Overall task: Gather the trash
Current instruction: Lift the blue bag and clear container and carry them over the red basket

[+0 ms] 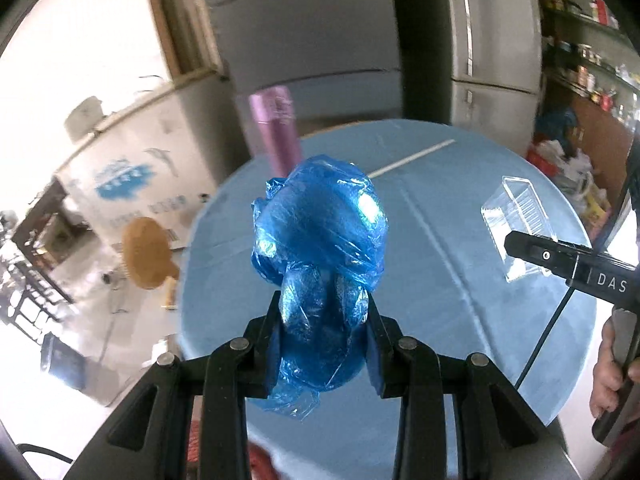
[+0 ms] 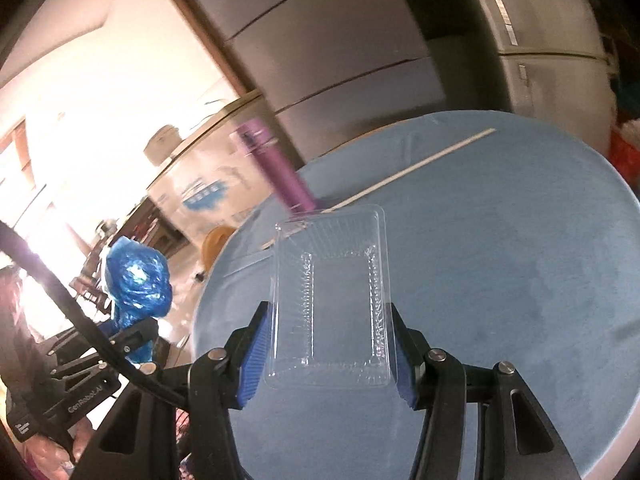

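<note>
Blue plastic bag [image 1: 320, 224] clamped in left hand-held gripper [image 1: 324, 320]; clear tray [image 2: 330, 300] gripped by right hand-held gripper [image 2: 326, 344].

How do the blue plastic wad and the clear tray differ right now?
Look: the blue plastic wad is crumpled, tinted film; the clear tray is rigid, transparent, rectangular with ribbed walls.
Grip: the left gripper is shut on the wad; the right gripper brackets the tray, contact unclear.
Pose: the wad bulges above the fingers; the tray lies flat, seemingly on the blue table.
Shared: both are plastic trash.
</note>
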Demonstrator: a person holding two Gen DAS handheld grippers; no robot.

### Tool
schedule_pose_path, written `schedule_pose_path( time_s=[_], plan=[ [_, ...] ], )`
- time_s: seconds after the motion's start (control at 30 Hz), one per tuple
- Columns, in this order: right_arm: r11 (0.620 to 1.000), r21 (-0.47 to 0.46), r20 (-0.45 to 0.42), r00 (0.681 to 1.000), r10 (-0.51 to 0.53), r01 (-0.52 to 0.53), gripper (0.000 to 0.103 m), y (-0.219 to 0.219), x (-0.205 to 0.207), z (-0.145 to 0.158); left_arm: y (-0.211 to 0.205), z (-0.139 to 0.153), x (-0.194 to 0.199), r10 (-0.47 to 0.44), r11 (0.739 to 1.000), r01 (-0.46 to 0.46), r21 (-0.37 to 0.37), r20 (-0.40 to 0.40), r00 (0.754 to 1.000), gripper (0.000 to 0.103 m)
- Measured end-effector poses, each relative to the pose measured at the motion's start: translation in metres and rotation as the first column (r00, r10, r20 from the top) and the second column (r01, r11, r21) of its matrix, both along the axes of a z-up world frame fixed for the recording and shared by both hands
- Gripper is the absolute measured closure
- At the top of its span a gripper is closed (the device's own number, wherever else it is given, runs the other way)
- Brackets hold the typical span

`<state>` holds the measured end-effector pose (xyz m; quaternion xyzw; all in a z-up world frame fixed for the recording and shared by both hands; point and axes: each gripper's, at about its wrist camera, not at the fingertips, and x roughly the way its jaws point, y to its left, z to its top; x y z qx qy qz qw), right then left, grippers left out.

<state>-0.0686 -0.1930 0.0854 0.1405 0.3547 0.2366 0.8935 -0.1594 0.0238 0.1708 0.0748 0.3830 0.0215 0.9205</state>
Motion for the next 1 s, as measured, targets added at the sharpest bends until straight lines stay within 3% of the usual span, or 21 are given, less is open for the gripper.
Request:
schedule_pose_path(
  time_s=[0.17, 0.37, 1.0],
  plan=[
    [0.997, -0.017, 0.013, 0.997, 0.078, -0.077, 0.046, 0.039, -0.024, 0.005, 0.032, 0.011, -0.04, 0.071, 0.997, -0.073, 0.036, 0.05, 0.996, 0.066],
    [0.986, -0.04, 0.017, 0.986, 0.164, -0.163, 0.046, 0.086, -0.042, 0.006, 0.066, 0.012, -0.074, 0.152, 0.988, -0.154, 0.027, 0.071, 0.986, 0.066],
    [0.944, -0.072, 0.0, 0.946, 0.324, -0.323, 0.046, 0.175, -0.077, -0.011, 0.148, -0.017, -0.118, 0.34, 0.941, -0.34, -0.003, 0.038, 0.94, 0.066]
  ],
)
